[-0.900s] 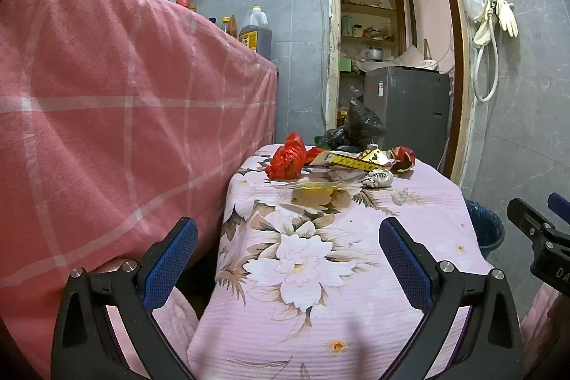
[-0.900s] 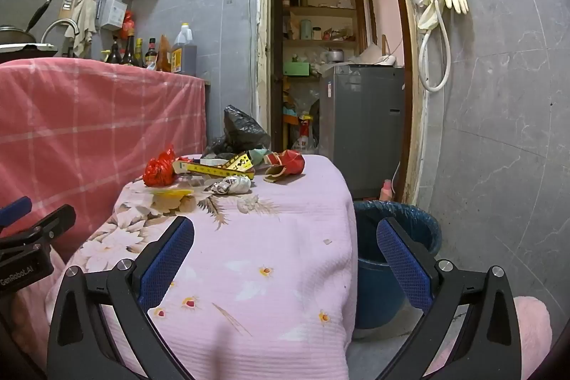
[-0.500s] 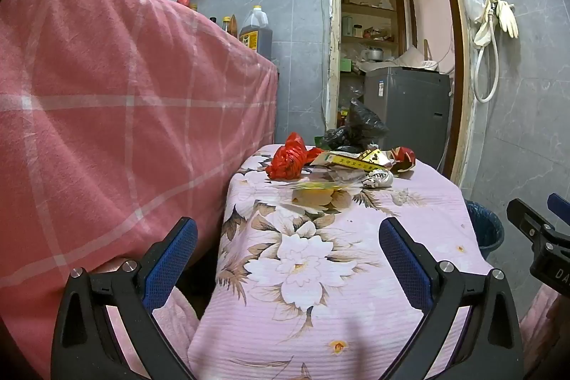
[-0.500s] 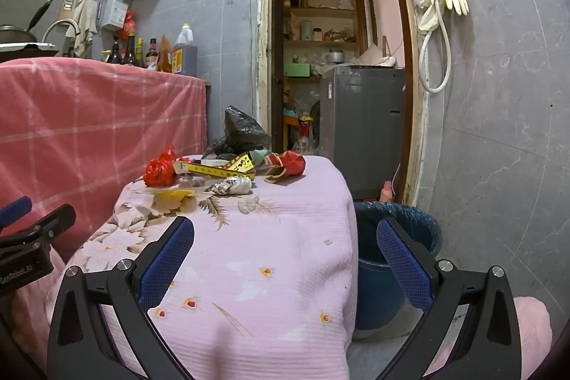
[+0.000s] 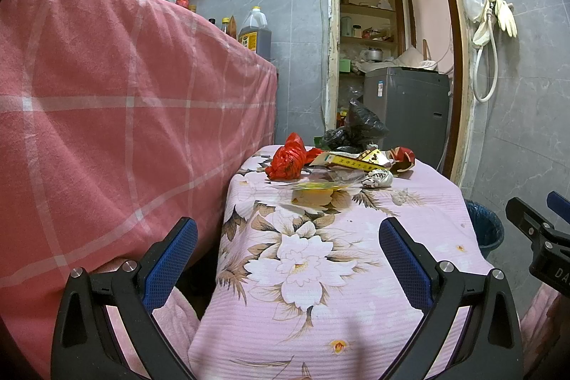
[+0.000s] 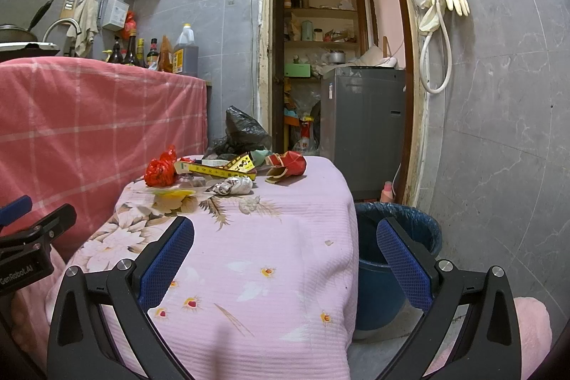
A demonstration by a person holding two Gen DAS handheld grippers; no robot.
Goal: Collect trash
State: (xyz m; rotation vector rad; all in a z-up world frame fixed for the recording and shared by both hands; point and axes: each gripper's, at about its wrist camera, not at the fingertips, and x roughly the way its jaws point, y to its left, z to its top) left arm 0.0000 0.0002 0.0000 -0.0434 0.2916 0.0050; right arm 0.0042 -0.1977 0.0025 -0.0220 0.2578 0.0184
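Note:
Trash lies at the far end of a small table with a pink flowered cloth (image 5: 320, 273) (image 6: 285, 255): a red plastic bag (image 5: 286, 162) (image 6: 161, 170), a yellow box (image 5: 356, 161) (image 6: 221, 168), a crumpled paper ball (image 5: 377, 180) (image 6: 233, 186), a red torn carton (image 5: 402, 159) (image 6: 288, 164), a yellow wrapper (image 5: 320, 186) (image 6: 174, 193) and a black bag (image 5: 356, 127) (image 6: 245, 130). A blue bin (image 6: 395, 259) (image 5: 484, 230) stands on the floor right of the table. My left gripper (image 5: 286, 259) and right gripper (image 6: 285, 255) are open and empty, over the near end, well short of the trash.
A tall counter draped in red checked cloth (image 5: 124, 116) (image 6: 89, 116) runs along the left, with bottles on top. A doorway with a grey washing machine (image 6: 363, 127) lies behind the table. A grey tiled wall (image 6: 498, 130) with a hose and gloves stands at right.

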